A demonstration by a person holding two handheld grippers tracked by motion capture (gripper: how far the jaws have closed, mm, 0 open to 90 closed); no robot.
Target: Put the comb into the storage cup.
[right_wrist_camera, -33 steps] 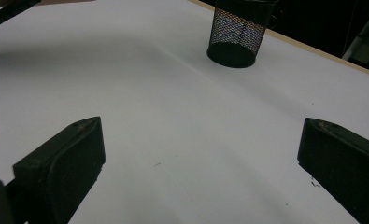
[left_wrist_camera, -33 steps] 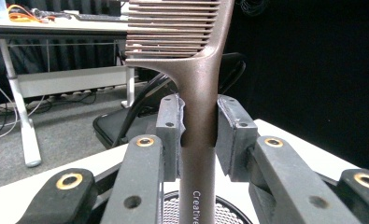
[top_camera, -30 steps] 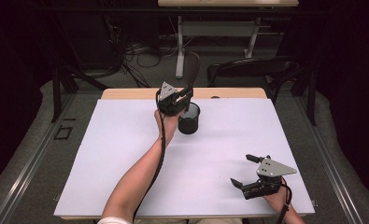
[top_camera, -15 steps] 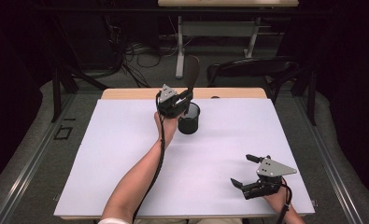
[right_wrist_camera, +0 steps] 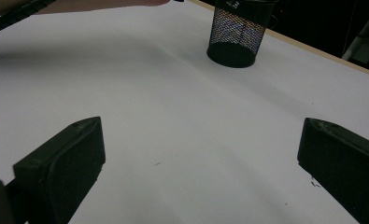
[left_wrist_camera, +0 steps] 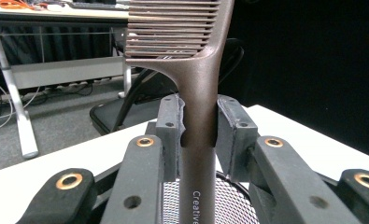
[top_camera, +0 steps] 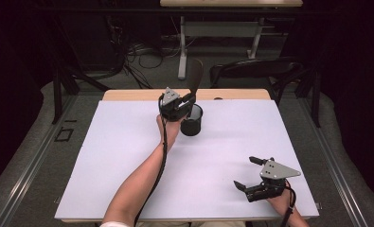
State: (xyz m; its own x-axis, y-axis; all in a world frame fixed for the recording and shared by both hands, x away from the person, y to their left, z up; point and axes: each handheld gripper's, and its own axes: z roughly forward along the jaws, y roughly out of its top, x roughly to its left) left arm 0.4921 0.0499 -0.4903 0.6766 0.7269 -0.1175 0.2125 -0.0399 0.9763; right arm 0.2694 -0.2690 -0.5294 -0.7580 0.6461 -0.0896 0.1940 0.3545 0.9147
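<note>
- Comb (left_wrist_camera: 198, 70): brown, wide-toothed, long-handled. We find it upright, handle down, its lower end going into the mesh cup; the teeth rise above the left gripper. White lettering runs along the handle.
- Left gripper (top_camera: 188, 100): we record its jaws clamped on the comb's handle, one pad pressing each side just below the toothed head. It hangs over the cup at the far middle of the table.
- Mesh cup (top_camera: 191, 120): black wire pen holder, round, standing upright on the white sheet near the far edge. In the right gripper view (right_wrist_camera: 238, 32) we see it well apart from that gripper.
- Left forearm (top_camera: 142, 179): bare, reaching from the near edge across the sheet, a black cable trailing along it.
- Right gripper (top_camera: 249, 173): we list it resting at the near right corner, jaws spread wide with nothing but white sheet between them.
- Table (top_camera: 128, 94): wooden top, covered almost wholly by a white sheet (top_camera: 222, 142).
- Chair (top_camera: 251, 71): dark, beyond the far edge.
</note>
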